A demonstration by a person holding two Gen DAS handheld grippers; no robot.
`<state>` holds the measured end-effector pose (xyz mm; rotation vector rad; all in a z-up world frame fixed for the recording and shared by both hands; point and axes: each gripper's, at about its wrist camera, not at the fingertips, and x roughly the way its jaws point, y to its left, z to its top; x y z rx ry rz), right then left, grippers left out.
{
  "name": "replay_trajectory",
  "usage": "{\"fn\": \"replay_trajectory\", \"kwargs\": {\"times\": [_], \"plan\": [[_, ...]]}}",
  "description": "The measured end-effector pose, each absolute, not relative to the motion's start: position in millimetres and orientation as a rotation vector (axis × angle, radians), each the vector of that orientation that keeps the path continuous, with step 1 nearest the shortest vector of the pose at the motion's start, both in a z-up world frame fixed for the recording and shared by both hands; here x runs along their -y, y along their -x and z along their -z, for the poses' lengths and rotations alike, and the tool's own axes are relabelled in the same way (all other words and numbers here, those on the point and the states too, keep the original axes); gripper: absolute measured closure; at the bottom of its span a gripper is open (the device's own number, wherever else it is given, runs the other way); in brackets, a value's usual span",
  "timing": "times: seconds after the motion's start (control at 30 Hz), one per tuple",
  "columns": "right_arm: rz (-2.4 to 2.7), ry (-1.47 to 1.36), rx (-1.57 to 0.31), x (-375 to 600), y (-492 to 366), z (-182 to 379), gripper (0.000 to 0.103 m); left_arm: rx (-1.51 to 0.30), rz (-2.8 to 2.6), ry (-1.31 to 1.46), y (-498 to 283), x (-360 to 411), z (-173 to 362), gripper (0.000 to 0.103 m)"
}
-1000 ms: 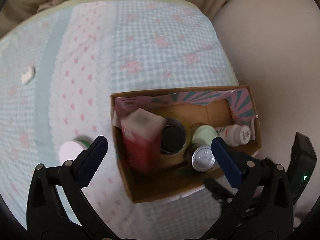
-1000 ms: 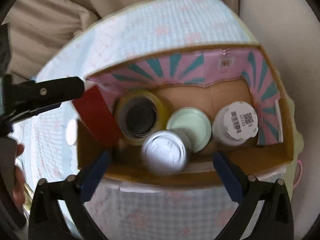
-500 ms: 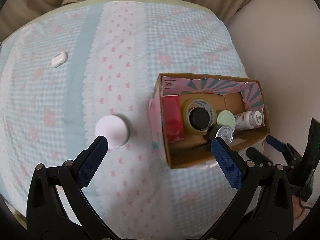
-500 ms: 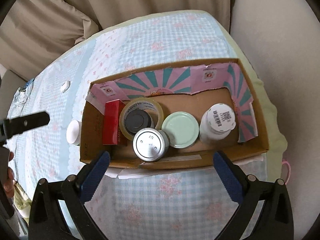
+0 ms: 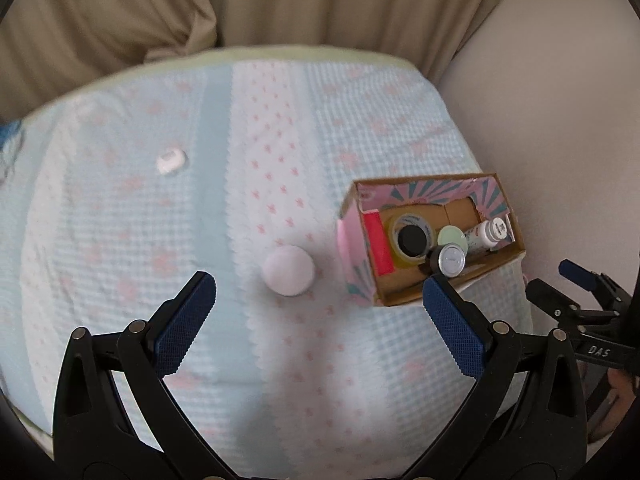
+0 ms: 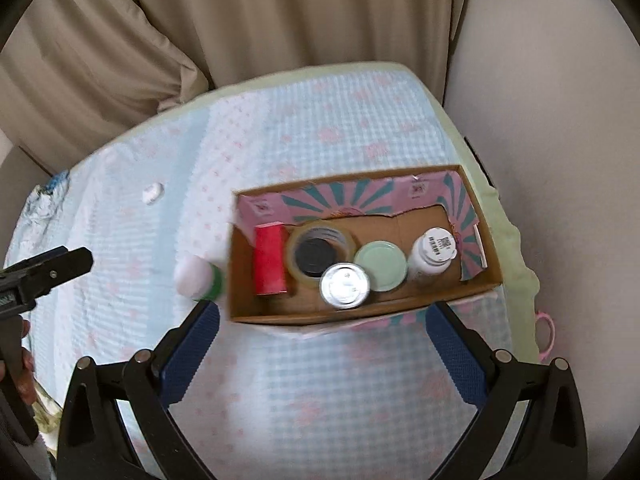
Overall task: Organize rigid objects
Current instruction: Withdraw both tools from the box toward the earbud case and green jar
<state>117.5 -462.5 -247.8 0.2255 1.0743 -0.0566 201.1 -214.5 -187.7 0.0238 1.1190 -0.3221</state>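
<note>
Just left of the cardboard box (image 5: 434, 240) on the bed, a white-capped green bottle (image 5: 288, 270) stands upright; left gripper (image 5: 316, 312), jaws spread and empty, should straddle its body squarely before lifting it boxward, while the right gripper (image 6: 322, 344) waits likewise released.

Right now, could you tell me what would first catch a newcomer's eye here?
The cardboard box at the bed's right edge, holding a red box, tape roll, two lidded jars and a white bottle. Left of it, a white-capped container stands alone on the checked blanket.
</note>
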Motion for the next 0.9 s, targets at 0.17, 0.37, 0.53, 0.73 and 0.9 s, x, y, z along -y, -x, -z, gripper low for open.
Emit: {"fn": "replay_trajectory", "kwargs": {"times": [0.17, 0.37, 0.53, 0.73, 0.9], "plan": [[0.074, -0.200, -1.034, 405, -102, 215, 0.000, -1.028, 0.332, -0.077, -188, 166, 146, 0.000], [0.088, -0.272, -1.013, 345, -99, 198, 0.000, -0.952, 0.364, -0.078, -180, 100, 111, 0.000], [0.123, -0.272, -0.999, 295, -98, 193, 0.000, -0.922, 0.374, -0.066, -185, 43, 102, 0.000], [0.194, -0.287, -0.970, 247, -95, 191, 0.000, -0.915, 0.404, -0.100, -206, -6, 109, 0.000], [0.213, -0.307, -0.976, 216, -97, 197, 0.000, -0.928, 0.431, -0.144, -235, -21, 126, 0.000]]}}
